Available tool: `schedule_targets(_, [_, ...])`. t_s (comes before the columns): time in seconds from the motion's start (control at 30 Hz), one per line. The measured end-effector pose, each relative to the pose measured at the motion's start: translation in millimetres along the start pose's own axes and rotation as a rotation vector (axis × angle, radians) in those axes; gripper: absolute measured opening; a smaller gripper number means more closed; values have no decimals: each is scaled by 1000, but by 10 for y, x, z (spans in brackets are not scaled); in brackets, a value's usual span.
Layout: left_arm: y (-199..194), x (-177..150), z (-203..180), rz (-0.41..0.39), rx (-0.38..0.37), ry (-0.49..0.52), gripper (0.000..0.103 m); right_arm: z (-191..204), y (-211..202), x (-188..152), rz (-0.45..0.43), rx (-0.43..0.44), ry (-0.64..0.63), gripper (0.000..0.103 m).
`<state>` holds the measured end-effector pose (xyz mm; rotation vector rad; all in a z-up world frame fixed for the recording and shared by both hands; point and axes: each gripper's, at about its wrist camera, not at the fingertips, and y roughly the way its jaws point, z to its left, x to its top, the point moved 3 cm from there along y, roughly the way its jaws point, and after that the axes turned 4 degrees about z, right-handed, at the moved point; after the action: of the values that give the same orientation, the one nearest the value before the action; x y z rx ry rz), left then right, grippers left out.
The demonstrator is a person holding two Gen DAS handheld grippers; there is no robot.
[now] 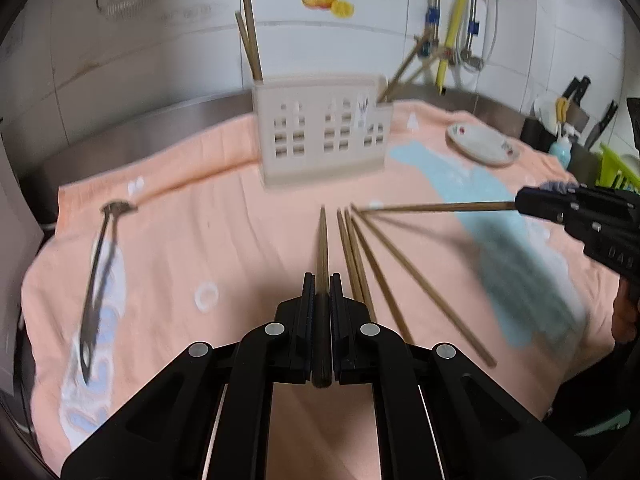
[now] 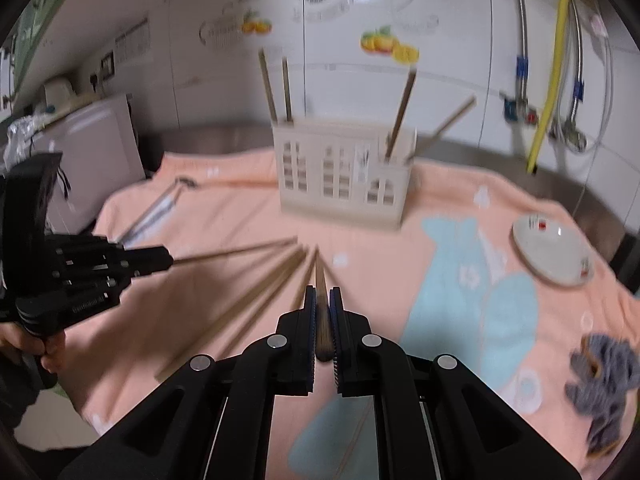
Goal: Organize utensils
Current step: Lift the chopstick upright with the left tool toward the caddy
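Left gripper (image 1: 320, 284): ribbed black pads clamped on one slim brown wooden chopstick (image 1: 322, 248). Right gripper (image 2: 323, 296): likewise clamped on another chopstick (image 2: 320, 276). Loose chopsticks (image 1: 384, 276) fan across the peach terry towel (image 1: 224, 248). Beige slotted plastic holder (image 1: 324, 136) stands behind them, sticks upright inside.

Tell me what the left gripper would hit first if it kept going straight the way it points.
Probably the orange towel just short of the utensil holder; the left gripper, shut on a chopstick, aims slightly downward, though depth is unclear.
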<state>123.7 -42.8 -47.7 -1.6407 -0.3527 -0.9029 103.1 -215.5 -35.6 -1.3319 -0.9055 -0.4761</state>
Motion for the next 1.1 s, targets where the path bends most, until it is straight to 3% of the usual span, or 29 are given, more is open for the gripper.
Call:
schedule_targets(0.4, [-115,560,135,-68,-23,5,6,-191,-257,1005,-86,49,-53,6])
schedule_targets(0.7, [-229,953,152,-113,-21,51,6,-344,-457,1827,-153,27,-72,7])
schedule_targets(0.9, [-340,1245,165,-150,-44,55,6,-497,-355,2243,-177,-22,-50,7])
schedule_targets(1.1, [-554,1672,107,-234,-76,68,6,-671,-127,2423,-174,-53,-7,6])
